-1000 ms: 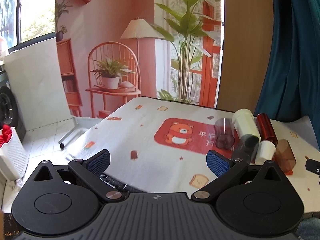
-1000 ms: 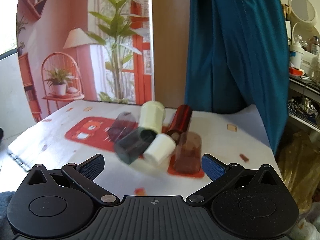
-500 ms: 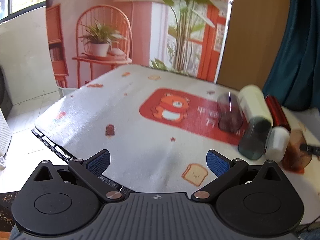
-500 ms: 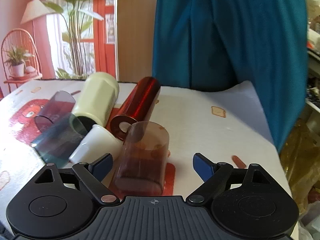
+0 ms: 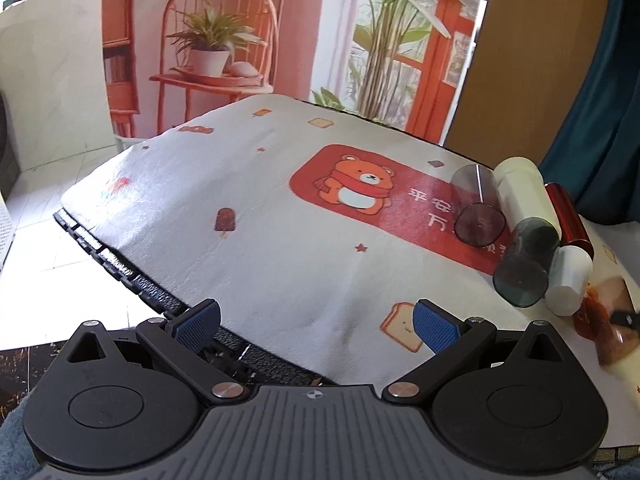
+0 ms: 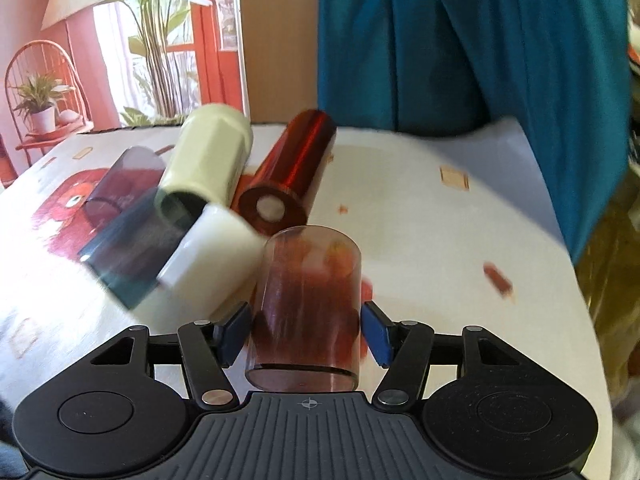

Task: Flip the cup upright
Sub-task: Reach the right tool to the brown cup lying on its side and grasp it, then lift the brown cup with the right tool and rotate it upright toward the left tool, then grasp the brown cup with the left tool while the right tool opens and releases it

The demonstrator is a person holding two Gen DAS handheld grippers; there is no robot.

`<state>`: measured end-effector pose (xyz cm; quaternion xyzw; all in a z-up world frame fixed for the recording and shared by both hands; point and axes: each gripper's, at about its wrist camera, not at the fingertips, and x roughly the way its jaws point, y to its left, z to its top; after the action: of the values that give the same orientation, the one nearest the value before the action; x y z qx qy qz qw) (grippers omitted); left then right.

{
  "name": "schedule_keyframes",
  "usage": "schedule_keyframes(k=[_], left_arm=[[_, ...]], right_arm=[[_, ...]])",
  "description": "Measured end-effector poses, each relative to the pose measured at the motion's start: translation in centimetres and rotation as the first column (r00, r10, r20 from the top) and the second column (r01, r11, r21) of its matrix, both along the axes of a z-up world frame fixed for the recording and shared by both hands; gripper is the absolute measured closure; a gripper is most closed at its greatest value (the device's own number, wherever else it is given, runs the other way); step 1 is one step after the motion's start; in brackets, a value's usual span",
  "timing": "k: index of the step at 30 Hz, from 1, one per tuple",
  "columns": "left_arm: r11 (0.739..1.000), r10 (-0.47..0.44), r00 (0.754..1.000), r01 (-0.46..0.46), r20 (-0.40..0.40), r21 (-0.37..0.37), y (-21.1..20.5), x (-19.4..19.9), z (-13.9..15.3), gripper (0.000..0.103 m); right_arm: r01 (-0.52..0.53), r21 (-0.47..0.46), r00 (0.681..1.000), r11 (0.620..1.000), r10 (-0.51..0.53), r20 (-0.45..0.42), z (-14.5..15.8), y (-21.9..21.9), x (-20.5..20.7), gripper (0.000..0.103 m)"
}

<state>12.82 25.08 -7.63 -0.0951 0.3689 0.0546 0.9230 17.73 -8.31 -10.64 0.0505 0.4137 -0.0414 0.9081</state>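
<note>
A clear brown cup (image 6: 308,300) lies on its side between the pads of my right gripper (image 6: 306,334). The jaws sit close to its walls; the image is blurred and I cannot tell if they touch. Beside it lie a white cup (image 6: 212,256), a dark teal cup (image 6: 128,252), a cream cup (image 6: 208,160), a red metallic cup (image 6: 292,172) and a purple tinted cup (image 6: 120,188), all on their sides. My left gripper (image 5: 316,326) is open and empty over the table's near left edge. The cluster of cups (image 5: 528,248) shows at its right.
The table wears a white cloth (image 5: 248,232) with a red bear print (image 5: 360,188). A teal curtain (image 6: 460,48) hangs behind the right side. The table's right edge (image 6: 560,220) is close to the brown cup. Floor shows beyond the left edge (image 5: 96,252).
My right gripper has moved forward onto the brown cup and its jaws have narrowed around it. My left gripper has shifted closer over the table's left edge and stays open.
</note>
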Motion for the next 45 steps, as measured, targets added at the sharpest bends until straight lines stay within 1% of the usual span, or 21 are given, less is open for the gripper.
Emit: schedule_keyframes(k=[3,7,10,11,13,15,18,20,22,24,27,28,31,34,37,39,41,43,45], left_arm=[[0.998,0.001,1.0,0.001,0.026,-0.06,0.7,-0.4,0.2,0.0],[0.999,0.033,0.999,-0.032,0.029,-0.033,1.0,-0.4,0.4,0.0],[0.997,0.037,0.999,-0.035,0.021,-0.073,1.6,-0.7,0.5,0.0],[0.996,0.045,0.999,-0.043,0.022,-0.073,1.7,-0.8,0.6,0.0],[0.996,0.07,0.997,-0.068,0.023,-0.05,2.0,-1.2,0.8,0.0],[0.994,0.096,0.995,-0.095,0.027,-0.048,2.6,-1.5,1.1,0.0],[0.991,0.126,0.992,-0.124,0.027,-0.043,3.6,-1.8,1.2,0.0],[0.989,0.142,0.99,-0.141,0.023,-0.033,4.0,-1.9,1.2,0.0],[0.987,0.158,0.987,-0.158,0.009,-0.041,4.4,-1.9,1.1,0.0],[0.982,0.182,0.983,-0.182,-0.012,-0.048,4.6,-1.7,0.9,0.0],[0.983,0.173,0.984,-0.175,-0.032,-0.051,4.2,-1.3,0.7,0.0],[0.984,0.168,0.985,-0.169,-0.036,-0.046,3.9,-1.1,0.7,0.0],[0.989,0.147,0.988,-0.148,-0.039,-0.028,2.9,-0.9,0.8,0.0],[0.992,0.122,0.992,-0.124,-0.038,-0.029,2.0,-0.4,1.1,0.0],[0.996,0.089,0.996,-0.089,-0.032,-0.002,0.4,0.4,1.5,0.0],[0.998,0.067,0.997,-0.067,-0.027,0.005,-0.7,1.2,1.9,0.0],[0.999,0.049,0.999,-0.049,-0.017,-0.002,-1.6,2.0,2.4,0.0],[1.0,0.028,1.0,-0.028,-0.006,0.009,-3.0,3.0,2.8,0.0],[0.999,0.015,1.0,-0.015,-0.015,0.031,-4.4,4.4,2.8,0.0]], right_arm=[[-0.006,0.065,0.999,0.998,0.009,-0.044,0.5,0.8,-2.1,0.047],[-0.075,0.119,0.993,0.99,0.084,-0.078,0.8,4.2,-3.8,0.047],[-0.153,0.161,0.981,0.975,0.169,-0.091,1.0,7.6,-3.5,0.047],[-0.189,0.171,0.974,0.967,0.207,-0.094,1.1,8.9,-3.2,0.047],[-0.249,0.166,0.96,0.954,0.266,-0.089,1.3,11.5,-2.5,0.047],[-0.297,0.178,0.946,0.938,0.314,-0.076,1.5,13.8,-1.5,0.047],[-0.333,0.212,0.934,0.919,0.352,-0.059,1.7,16.7,0.1,0.047],[-0.347,0.24,0.928,0.907,0.368,-0.051,1.7,18.0,0.7,0.047],[-0.36,0.264,0.924,0.895,0.382,-0.034,1.7,19.0,1.0,0.047],[-0.398,0.243,0.911,0.885,0.413,-0.011,1.6,19.5,1.0,0.046],[-0.419,0.236,0.903,0.877,0.43,0.006,1.6,19.1,0.5,0.044],[-0.415,0.243,0.905,0.877,0.425,0.011,1.7,18.6,0.3,0.041],[-0.397,0.248,0.917,0.884,0.393,0.068,2.6,17.0,-0.7,0.039],[-0.357,0.241,0.934,0.903,0.339,0.112,3.4,14.4,-1.6,0.032],[-0.287,0.176,0.957,0.942,0.272,0.103,3.0,12.4,-1.9,0.03],[-0.25,0.134,0.967,0.959,0.241,0.081,2.4,11.7,-2.0,0.028],[-0.211,0.086,0.976,0.974,0.205,0.069,1.7,11.2,-2.2,0.014],[-0.184,0.034,0.981,0.982,0.181,0.073,1.0,11.0,-2.2,0.013],[-0.192,0.043,0.979,0.98,0.189,0.076,0.7,10.3,-2.5,0.013]])
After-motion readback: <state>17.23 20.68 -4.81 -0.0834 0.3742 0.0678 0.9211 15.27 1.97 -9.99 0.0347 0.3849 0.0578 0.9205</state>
